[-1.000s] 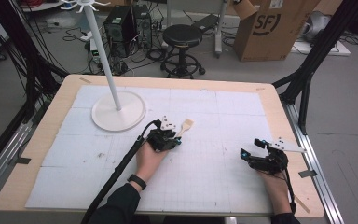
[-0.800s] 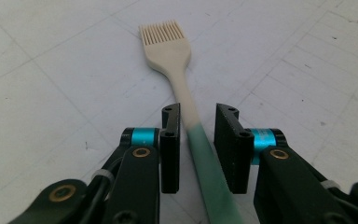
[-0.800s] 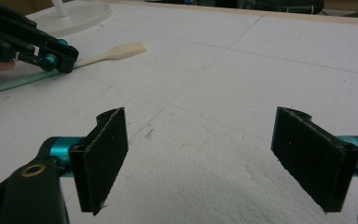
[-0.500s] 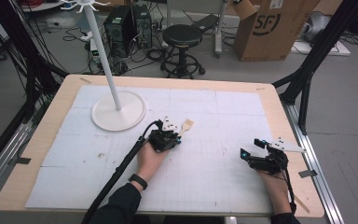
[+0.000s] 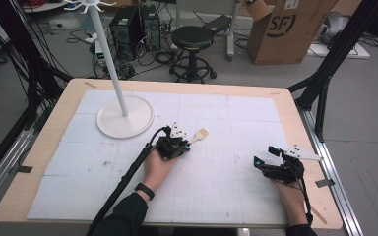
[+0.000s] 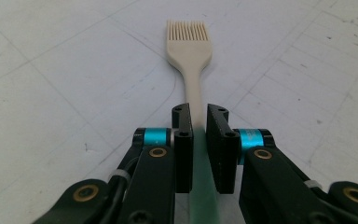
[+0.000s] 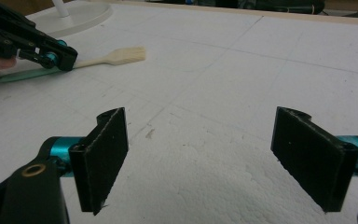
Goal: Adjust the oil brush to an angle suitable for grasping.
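A basting brush (image 6: pixel 189 46) with a beige bristle head and a green handle lies flat on the white mat, just left of the table's middle (image 5: pixel 200 134). My left gripper (image 6: pixel 198 114) has just been closing, and its jaws now press on the brush's thin neck from both sides. In the high view my left gripper (image 5: pixel 186 142) sits right behind the brush head. My right gripper (image 7: pixel 214 140) rests near the table's right front (image 5: pixel 264 155), jaws wide apart with nothing between them. From there the brush (image 7: pixel 121 56) shows far off to the left.
A white stand with a round base (image 5: pixel 125 117) and a tall pole stands at the back left of the mat. The left gripper's black cable (image 5: pixel 128 179) trails toward the front edge. The wooden table rim (image 5: pixel 295 113) borders the mat.
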